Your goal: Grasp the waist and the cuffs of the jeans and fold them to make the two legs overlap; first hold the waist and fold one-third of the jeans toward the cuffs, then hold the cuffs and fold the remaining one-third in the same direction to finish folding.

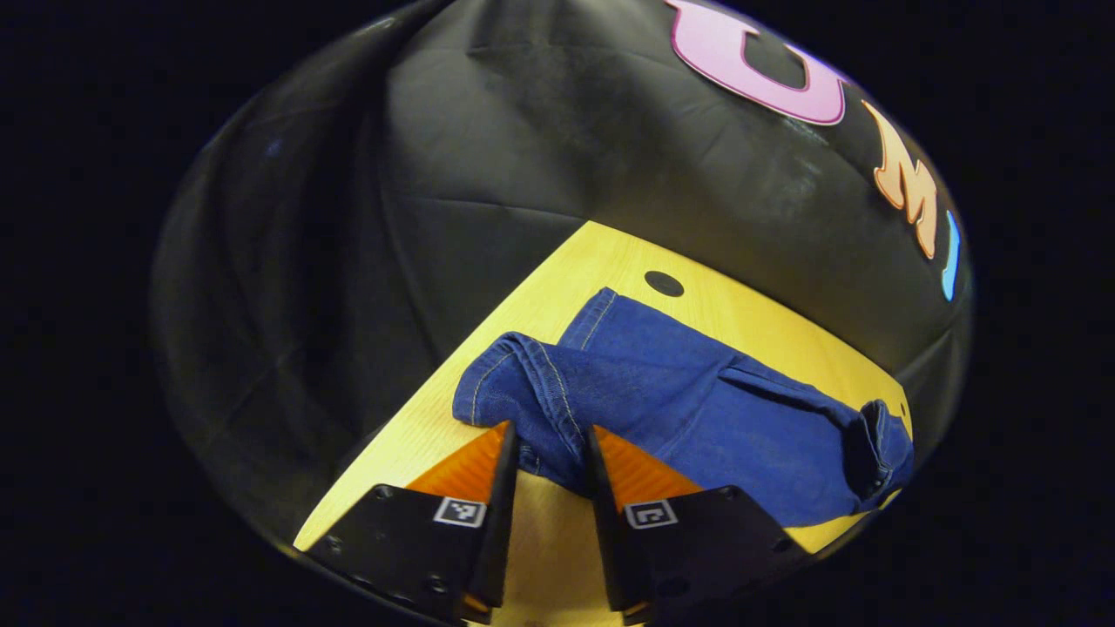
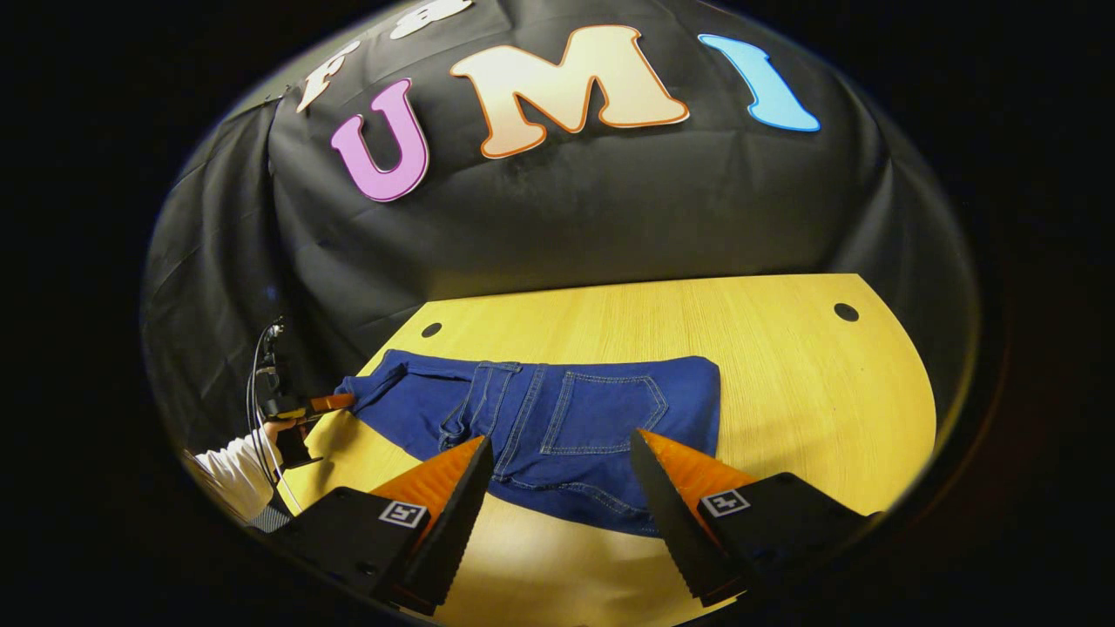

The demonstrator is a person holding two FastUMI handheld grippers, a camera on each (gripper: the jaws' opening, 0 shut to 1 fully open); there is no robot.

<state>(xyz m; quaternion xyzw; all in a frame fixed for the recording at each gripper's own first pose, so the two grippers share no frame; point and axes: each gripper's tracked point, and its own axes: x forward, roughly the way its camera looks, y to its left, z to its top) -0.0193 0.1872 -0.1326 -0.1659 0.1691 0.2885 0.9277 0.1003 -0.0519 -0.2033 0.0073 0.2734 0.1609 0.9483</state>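
Blue jeans (image 2: 557, 418) lie lengthwise on the yellow table (image 2: 784, 392), back pocket (image 2: 601, 409) up, waist end to the right and leg ends to the left. My right gripper (image 2: 562, 437) stands open over the near edge of the waist part, its fingers wide apart and not pressing the cloth. A bunched fold at the cuff end of the jeans (image 1: 697, 409) sits between the fingers of my left gripper (image 1: 550, 428), which is shut on it. In the right gripper view that left gripper (image 2: 322, 402) holds the cuff end at the table's left edge.
A hand in a white sleeve (image 2: 235, 470) holds the left gripper, with cables beside it. The table has round black holes (image 2: 846, 312) near its back corners. Bare tabletop stretches to the right of the waist. Black cloth walls stand close behind the table.
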